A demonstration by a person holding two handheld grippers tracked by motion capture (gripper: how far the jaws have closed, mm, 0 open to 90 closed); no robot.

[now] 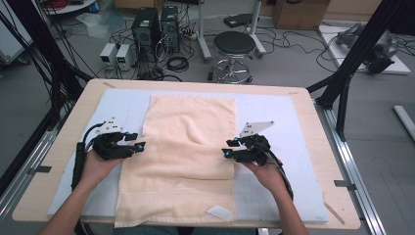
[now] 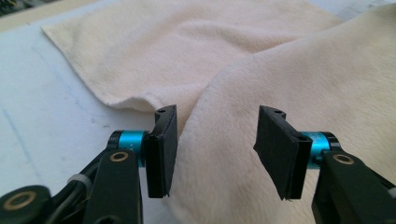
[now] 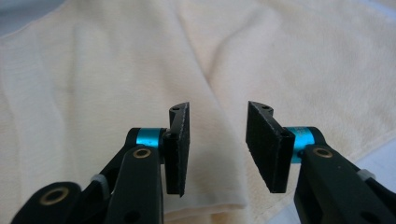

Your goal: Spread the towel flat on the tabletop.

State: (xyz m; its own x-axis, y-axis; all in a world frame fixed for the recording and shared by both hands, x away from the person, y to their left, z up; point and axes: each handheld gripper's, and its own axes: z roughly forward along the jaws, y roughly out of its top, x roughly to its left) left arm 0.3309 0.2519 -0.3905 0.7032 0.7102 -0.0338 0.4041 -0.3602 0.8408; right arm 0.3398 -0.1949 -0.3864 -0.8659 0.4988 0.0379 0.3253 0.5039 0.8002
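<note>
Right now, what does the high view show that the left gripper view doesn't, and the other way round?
The high view takes in the wooden table, the pale mat under the cream towel, a black stool and computer towers on the floor beyond, and the right gripper at the towel's right edge. The left gripper view gives a close look at the left gripper: its jaws stand apart, with a raised fold of towel beyond the gap and nothing pinched. Both share the towel, the mat and the left gripper.
</note>
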